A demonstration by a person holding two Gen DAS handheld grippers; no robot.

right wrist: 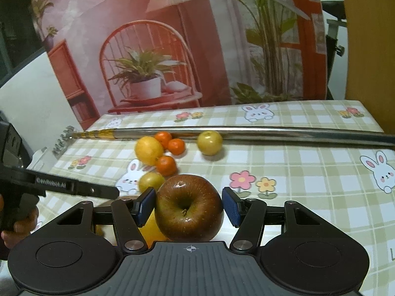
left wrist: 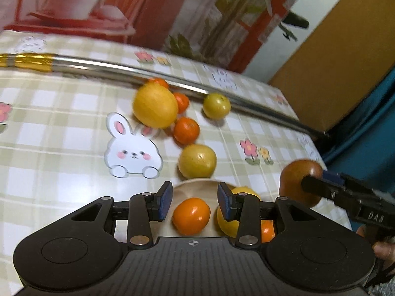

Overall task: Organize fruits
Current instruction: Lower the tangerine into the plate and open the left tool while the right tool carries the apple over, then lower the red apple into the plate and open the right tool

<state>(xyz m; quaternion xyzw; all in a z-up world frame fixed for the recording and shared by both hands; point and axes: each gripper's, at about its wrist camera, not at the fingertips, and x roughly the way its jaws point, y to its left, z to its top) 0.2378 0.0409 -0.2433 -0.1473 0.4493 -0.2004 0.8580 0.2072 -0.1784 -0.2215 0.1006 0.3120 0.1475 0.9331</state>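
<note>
A: What is recorded of the surface (right wrist: 308, 172)?
B: It is covered by a checked cloth printed with rabbits and flowers. A long metal rod (right wrist: 271, 133) is laid across its far side.

A: And the fruit, from the largest down?
B: A red-brown apple (right wrist: 188, 208) is seen between the blue pads (right wrist: 230, 207) of the right tool (right wrist: 188, 206). The left pad is touching it; a thin gap seems to show at the right pad, so a firm grip cannot be confirmed. A large yellow fruit (left wrist: 155, 106) is found on the cloth near the rod, with three small oranges (left wrist: 186, 130) just beside it. Two yellow-green fruits are noted: one (left wrist: 216, 105) against the rod, one (left wrist: 197, 161) at the rim of a pale plate (left wrist: 195, 185).

A: What is held on the plate?
B: An orange fruit (left wrist: 191, 215) and a yellow one (left wrist: 228, 222), partly hidden.

A: The left tool (left wrist: 195, 201)?
B: It is held wide and empty above the plate.
</note>
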